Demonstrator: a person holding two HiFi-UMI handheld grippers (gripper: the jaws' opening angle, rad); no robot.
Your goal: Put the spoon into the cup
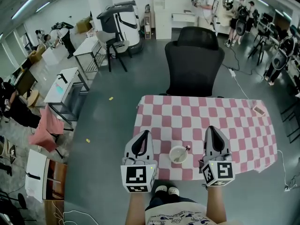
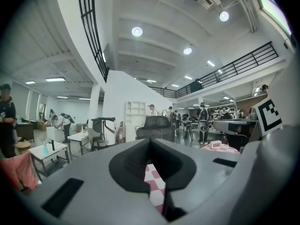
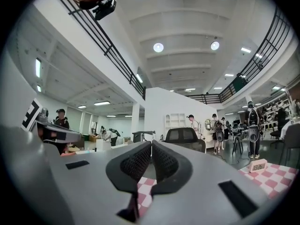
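Spoon [image 1: 186,149] in cup [image 1: 171,153], in head view only

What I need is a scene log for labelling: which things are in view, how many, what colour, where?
tablecloth: 1, pink and white checked, over the table
cup: 1, white, near edge of the cloth, between the grippers
spoon: 1, pale with a pinkish end, standing in the cup
small box: 1, pale, far right corner of the cloth
office chair: 1, black, behind the table
left gripper: 1, grey, left of the cup, fingers shut, empty
right gripper: 1, grey, right of the cup, fingers shut, empty
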